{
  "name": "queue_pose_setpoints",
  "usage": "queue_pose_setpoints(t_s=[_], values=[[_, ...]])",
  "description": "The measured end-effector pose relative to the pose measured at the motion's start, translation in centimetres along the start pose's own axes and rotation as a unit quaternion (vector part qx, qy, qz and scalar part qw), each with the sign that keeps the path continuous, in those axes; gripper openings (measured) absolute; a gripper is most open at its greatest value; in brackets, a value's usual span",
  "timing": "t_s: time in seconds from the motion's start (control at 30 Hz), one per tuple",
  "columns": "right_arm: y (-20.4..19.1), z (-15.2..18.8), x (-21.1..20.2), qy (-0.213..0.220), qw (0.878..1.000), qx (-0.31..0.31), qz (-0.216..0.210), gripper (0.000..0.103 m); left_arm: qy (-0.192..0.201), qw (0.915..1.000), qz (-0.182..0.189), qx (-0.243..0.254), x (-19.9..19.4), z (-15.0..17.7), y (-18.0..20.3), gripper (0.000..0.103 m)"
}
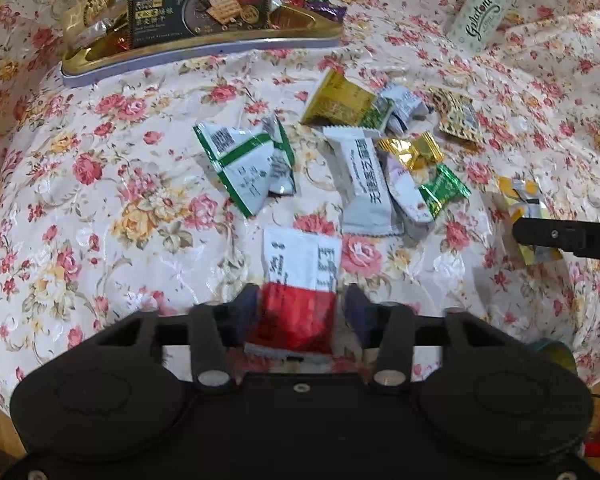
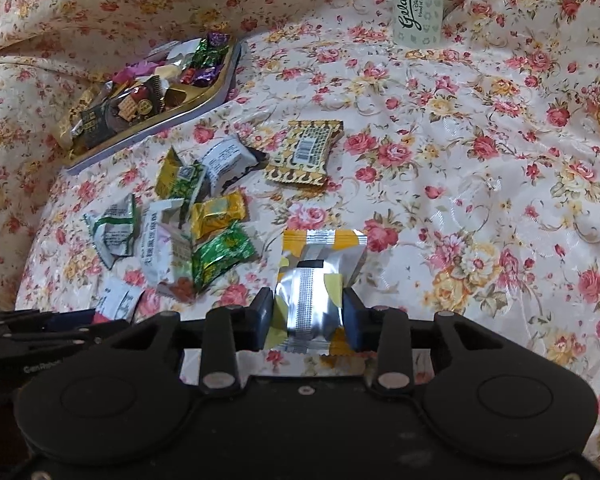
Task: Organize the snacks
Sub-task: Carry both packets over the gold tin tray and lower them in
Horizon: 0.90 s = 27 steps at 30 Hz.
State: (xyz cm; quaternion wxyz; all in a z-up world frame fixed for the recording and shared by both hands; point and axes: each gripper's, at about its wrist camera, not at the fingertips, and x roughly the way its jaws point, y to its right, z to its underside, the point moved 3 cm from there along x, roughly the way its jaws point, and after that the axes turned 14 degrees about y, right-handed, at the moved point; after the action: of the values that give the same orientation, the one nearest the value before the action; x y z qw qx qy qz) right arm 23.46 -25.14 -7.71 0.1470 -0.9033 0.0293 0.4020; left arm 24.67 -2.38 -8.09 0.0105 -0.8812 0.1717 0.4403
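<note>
A red and white snack packet [image 1: 300, 260] lies between the fingers of my left gripper [image 1: 302, 304]. The jaws stand open, with a small gap showing on the packet's right side. My right gripper [image 2: 308, 312] is shut on a yellow and silver packet [image 2: 320, 264], both pads pressing its crumpled sides. That packet [image 1: 520, 200] also shows at the right of the left wrist view, under a black finger [image 1: 560, 238] of the right gripper. A gold-rimmed tray [image 1: 204, 46] [image 2: 204, 100] at the back left holds several wrapped snacks.
Several loose packets [image 1: 364, 168] [image 2: 188, 220] lie heaped on the flowered cloth between the tray and the grippers. A gold patterned packet [image 2: 306, 152] lies apart from them. A pale Gelatoni bottle [image 1: 484, 4] [image 2: 418, 4] stands at the back right.
</note>
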Motion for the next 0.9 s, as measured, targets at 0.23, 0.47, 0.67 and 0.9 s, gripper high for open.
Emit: queue_pose_setpoints(t_s=[0.23, 0.47, 0.67, 0.9], values=[[-0.3, 0.8, -1.0, -0.002, 1.0, 0.003, -0.01, 0.039, 0.017, 0.9981, -0.039, 0.044, 0.3, 0.5, 1.8, 0.058], [-0.6, 1.0, -3.0, 0.01, 1.0, 0.004, -0.019, 0.039, 0.012, 0.9991, -0.04, -0.005, 0.0, -1.0, 0.2, 0.042], [-1.2, 0.8, -6.4, 0.032, 0.999, 0.001, -0.036, 0.039, 0.02, 0.9987, -0.045, -0.012, -3.6, -0.9, 0.8, 0.042], [-2.0, 2.3, -10.5, 0.041, 0.997, -0.01, -0.06, 0.039, 0.015, 0.999, -0.031, -0.029, -7.8, 0.4, 0.9, 0.042]])
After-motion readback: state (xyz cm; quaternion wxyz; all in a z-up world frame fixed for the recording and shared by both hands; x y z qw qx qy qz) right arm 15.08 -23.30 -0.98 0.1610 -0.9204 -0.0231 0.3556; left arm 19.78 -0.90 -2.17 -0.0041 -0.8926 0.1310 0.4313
